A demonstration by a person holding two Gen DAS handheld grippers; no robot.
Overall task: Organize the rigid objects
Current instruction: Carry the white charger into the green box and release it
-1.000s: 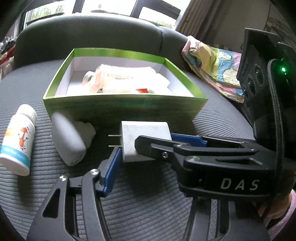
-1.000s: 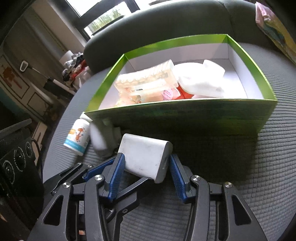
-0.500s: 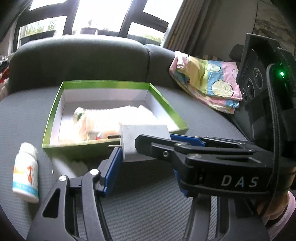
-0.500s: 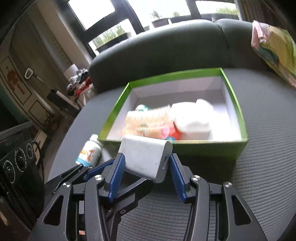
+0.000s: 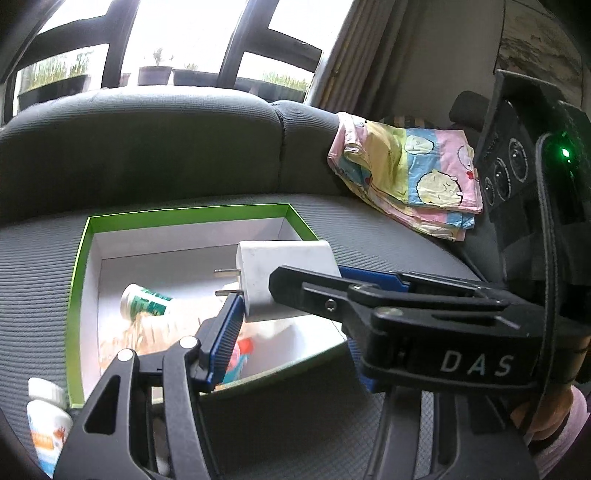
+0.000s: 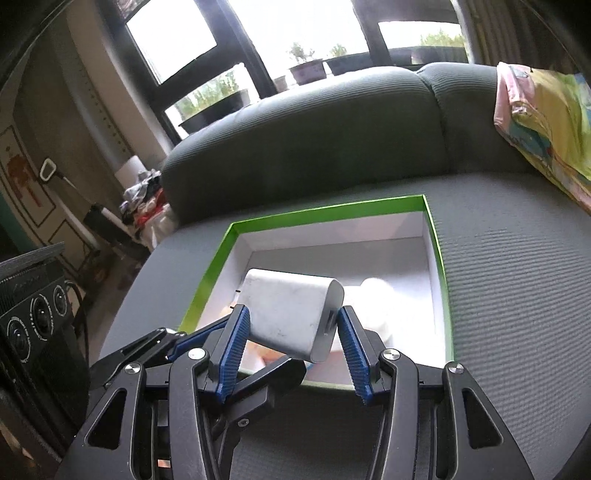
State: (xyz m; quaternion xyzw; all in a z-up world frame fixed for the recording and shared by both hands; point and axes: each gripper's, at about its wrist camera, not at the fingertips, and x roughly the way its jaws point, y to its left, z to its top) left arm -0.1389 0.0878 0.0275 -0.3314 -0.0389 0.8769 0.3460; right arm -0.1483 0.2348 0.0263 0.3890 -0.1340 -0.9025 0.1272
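Daylight from the blown-out windows (image 5: 192, 33) behind my sofa (image 6: 332, 122) backlights both views, leaving the foreground dim, with fisheye bending and dark vignetting at the edges.

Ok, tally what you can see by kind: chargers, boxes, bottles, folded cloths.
White charger: 1
Green box: 1
Bottles: 2, green-labelled bottle inside, pill bottle outside
Folded cloth: 1
Total: 5

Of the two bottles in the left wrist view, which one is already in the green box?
The green-labelled bottle, lying on its side inside the green box. The white orange-labelled bottle stands outside, on the seat by the box's near-left corner.
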